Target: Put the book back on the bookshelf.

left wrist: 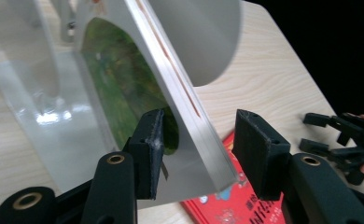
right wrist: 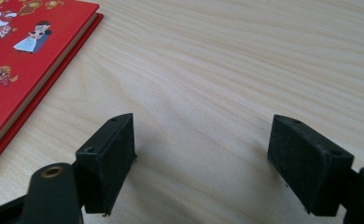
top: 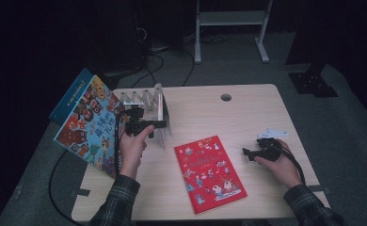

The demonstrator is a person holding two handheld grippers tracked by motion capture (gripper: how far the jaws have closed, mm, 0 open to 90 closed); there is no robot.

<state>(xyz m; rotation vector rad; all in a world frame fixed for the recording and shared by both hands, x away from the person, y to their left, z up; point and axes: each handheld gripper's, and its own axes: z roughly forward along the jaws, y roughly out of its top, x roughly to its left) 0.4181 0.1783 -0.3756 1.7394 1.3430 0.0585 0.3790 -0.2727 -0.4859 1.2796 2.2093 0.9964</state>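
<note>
Left gripper (left wrist: 196,156) jaws straddle the book (left wrist: 185,107) unclamped; pinch firmly before lifting; right gripper (right wrist: 201,158) rests spread wide.

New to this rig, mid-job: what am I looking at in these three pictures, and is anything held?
No robot arm here: a person holds a two-jaw gripper in each hand. The high view looks down on the table; each gripper view looks along that gripper's own black jaws. A red book lies flat mid-table, and a metal rack stands back left. The left gripper straddles the edge of a picture book leaning at the rack; a gap shows at one pad, so it seems unclamped. The right gripper is open, holding nothing.
</note>
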